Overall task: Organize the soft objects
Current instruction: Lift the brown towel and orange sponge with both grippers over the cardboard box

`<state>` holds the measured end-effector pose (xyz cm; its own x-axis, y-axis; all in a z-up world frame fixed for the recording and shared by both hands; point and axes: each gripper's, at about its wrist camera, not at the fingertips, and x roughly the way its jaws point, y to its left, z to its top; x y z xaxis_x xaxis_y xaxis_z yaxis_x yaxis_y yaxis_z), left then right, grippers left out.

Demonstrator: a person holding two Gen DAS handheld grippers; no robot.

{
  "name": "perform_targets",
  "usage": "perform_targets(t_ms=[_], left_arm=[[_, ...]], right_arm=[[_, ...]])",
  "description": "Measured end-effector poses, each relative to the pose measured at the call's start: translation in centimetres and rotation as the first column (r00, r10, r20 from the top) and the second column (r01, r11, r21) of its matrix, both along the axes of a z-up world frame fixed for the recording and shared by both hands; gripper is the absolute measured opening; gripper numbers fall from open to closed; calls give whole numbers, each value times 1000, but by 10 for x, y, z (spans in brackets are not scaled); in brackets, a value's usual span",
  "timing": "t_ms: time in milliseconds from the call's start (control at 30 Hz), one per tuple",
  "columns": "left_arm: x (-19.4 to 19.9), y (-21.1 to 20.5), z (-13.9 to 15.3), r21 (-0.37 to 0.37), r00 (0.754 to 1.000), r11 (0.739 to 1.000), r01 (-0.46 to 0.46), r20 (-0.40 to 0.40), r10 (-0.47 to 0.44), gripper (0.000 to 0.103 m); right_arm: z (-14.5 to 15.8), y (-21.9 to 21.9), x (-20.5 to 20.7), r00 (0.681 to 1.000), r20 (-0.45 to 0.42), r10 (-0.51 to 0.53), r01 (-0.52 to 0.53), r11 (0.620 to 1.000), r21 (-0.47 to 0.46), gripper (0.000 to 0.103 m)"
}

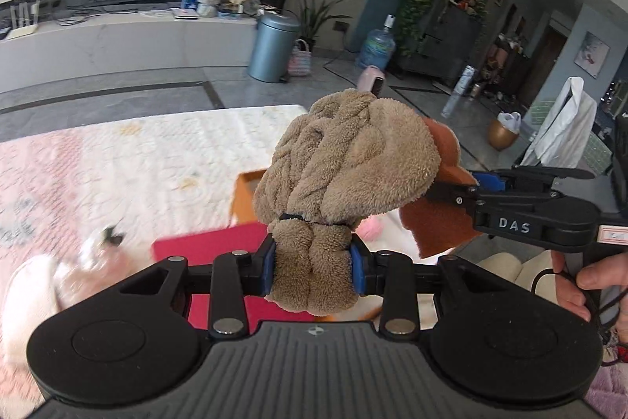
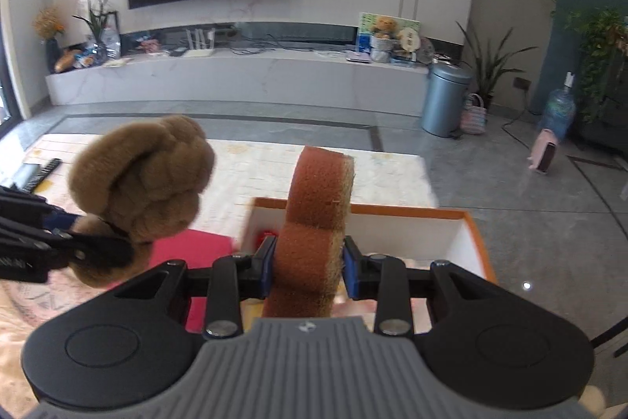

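My left gripper is shut on the tied end of a tan plush knot toy and holds it in the air; the toy also shows at the left of the right wrist view. My right gripper is shut on an orange-brown sponge held upright; in the left wrist view the sponge sits behind the plush toy. Both are above an orange-rimmed white box, partly hidden in the left wrist view.
A red flat item lies beside the box on a pale patterned rug. A pink plush piece shows inside the box. A remote control lies on the rug at the far left. A grey bin stands beyond.
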<state>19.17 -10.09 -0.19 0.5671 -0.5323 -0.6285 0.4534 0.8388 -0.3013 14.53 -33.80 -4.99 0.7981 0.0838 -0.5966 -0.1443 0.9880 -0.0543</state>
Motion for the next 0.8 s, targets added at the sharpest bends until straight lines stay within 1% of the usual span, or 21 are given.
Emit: perform_targets(t_ms=[67,167,267,400,500,567,700,800], left_arm=[[11,-13,-2,-2,1000,1000,20,-7,-20,41],[25,-31,-9,-1,999,999,46,-28,-46,41],[39,-48,-22,-16,995,998,68,-77,-69,41],[51,-65,-40,-41,984,994,98,-142,-103,41],[60,-78,-55,-51,974,994,102,-198,-110,41],[67,-88,-67,-67,963,993,93,-249,-107,41],[80,-104,-85,-93,940,993,73,-327,-100,41],[86,-115,-97,-116,919,992,51,-383,-91,41]], right_arm=[[-5,-20,17,999,-24,-25,24,999,-24,33],[-22,-41,39,996,-74,-49,43,996,-82,33],[-45,-56,63,988,-132,-78,60,989,-137,33],[-76,-74,92,969,-219,-110,67,978,-197,33],[-94,-85,105,953,-276,-128,70,975,-212,33],[-104,-91,112,941,-308,-141,76,974,-213,34],[-119,-104,120,926,-349,-145,71,974,-214,34],[-125,-108,114,923,-365,-126,54,978,-202,35]])
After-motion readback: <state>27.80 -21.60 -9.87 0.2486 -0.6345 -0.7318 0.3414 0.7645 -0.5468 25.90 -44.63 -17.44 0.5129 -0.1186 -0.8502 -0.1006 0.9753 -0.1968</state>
